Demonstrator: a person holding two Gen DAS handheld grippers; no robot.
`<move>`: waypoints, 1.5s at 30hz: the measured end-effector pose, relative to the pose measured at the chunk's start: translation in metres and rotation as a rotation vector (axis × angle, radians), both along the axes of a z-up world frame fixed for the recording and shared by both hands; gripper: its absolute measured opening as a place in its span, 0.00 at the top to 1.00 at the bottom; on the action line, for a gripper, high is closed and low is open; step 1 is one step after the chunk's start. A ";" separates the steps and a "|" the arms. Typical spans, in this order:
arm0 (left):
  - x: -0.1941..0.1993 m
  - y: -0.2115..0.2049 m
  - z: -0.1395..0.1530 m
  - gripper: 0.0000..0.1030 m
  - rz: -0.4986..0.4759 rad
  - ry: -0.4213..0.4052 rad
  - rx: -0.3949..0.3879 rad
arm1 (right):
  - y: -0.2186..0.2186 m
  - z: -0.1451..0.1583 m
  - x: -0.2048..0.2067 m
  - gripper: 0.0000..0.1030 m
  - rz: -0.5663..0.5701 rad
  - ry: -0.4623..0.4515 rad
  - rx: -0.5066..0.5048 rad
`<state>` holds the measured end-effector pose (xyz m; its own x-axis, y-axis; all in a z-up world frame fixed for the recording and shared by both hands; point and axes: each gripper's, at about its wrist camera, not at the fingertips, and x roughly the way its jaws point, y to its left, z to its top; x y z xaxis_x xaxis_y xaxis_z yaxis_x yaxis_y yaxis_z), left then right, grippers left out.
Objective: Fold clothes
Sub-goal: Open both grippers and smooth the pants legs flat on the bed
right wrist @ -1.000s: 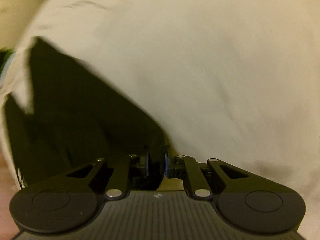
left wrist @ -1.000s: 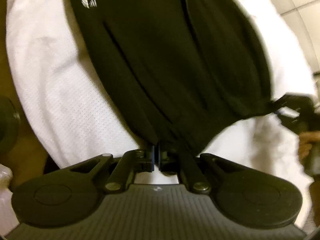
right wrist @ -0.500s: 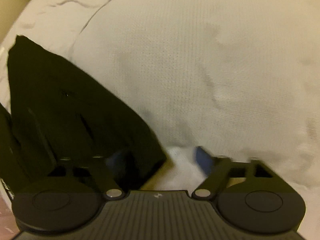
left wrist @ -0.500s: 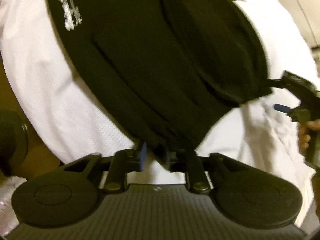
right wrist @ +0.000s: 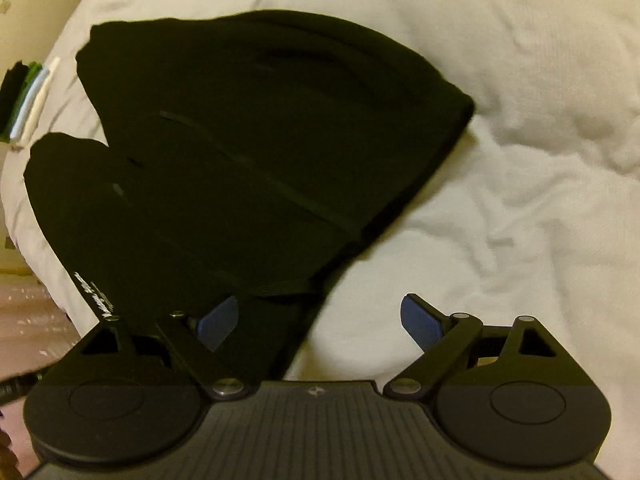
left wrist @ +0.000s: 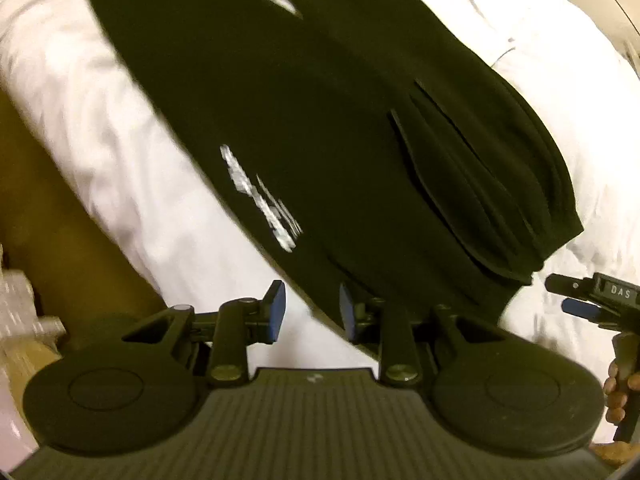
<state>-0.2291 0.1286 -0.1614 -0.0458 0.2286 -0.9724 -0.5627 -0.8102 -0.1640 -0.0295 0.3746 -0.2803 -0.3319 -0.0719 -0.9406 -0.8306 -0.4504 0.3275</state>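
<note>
Black garment (left wrist: 340,140), blurred white print (left wrist: 260,196), unreadable

garment: black garment (left wrist: 340,128), folded, lying on white bedding (left wrist: 120,152); white print (left wrist: 260,196) near its lower edge, blurred, unreadable
folds: layered edges stacked along garment's right side
left gripper (left wrist: 311,312): jaws opening, blue pads apart; nothing pressed between them; right pad just beside the garment's lower edge, contact cannot be told
right gripper (left wrist: 580,300): at right edge, just beside garment's lower right corner, blue pad visible, held by a hand (left wrist: 618,392)
floor: brown surface (left wrist: 52,208) at left
</note>
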 end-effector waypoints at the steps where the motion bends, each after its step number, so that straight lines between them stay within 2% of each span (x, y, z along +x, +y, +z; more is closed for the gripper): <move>1: -0.011 -0.003 0.002 0.76 -0.033 -0.001 -0.002 | -0.008 -0.001 0.002 0.12 -0.033 -0.004 0.014; 6: -0.073 0.002 0.001 0.76 -0.239 0.003 -0.012 | -0.043 0.004 0.013 0.14 -0.285 -0.039 0.067; 8: -0.100 0.004 0.001 0.76 -0.332 0.008 -0.028 | -0.071 0.004 0.012 0.22 -0.406 -0.058 0.076; 11: -0.129 0.001 0.005 0.75 -0.453 0.006 -0.014 | -0.118 0.005 0.005 0.26 -0.556 -0.072 0.054; 16: -0.155 -0.010 -0.004 0.75 -0.565 -0.010 -0.034 | -0.188 0.008 -0.024 0.29 -0.640 -0.099 0.034; 18: -0.159 -0.016 -0.003 0.75 -0.577 -0.031 -0.022 | -0.201 0.012 -0.031 0.30 -0.652 -0.102 0.038; 22: -0.168 -0.032 0.007 0.74 -0.579 -0.023 0.010 | -0.209 0.026 -0.037 0.30 -0.656 -0.089 0.071; 29: -0.196 -0.083 0.019 0.70 -0.430 0.041 0.027 | -0.214 0.022 -0.073 0.30 -0.568 -0.017 0.076; 32: -0.205 -0.112 0.015 0.69 -0.358 0.076 -0.021 | -0.225 0.020 -0.094 0.29 -0.510 -0.013 0.063; 36: -0.222 -0.140 0.014 0.69 -0.309 0.076 -0.053 | -0.238 0.016 -0.102 0.29 -0.502 -0.034 0.022; 39: -0.240 -0.136 0.019 0.69 -0.342 0.098 -0.054 | -0.238 0.021 -0.108 0.28 -0.547 -0.039 0.038; 42: -0.259 -0.115 0.033 0.69 -0.423 0.137 -0.014 | -0.236 0.034 -0.120 0.23 -0.622 -0.045 0.088; 45: -0.279 -0.090 0.049 0.61 -0.545 0.198 0.029 | -0.244 0.050 -0.143 0.16 -0.715 -0.039 0.152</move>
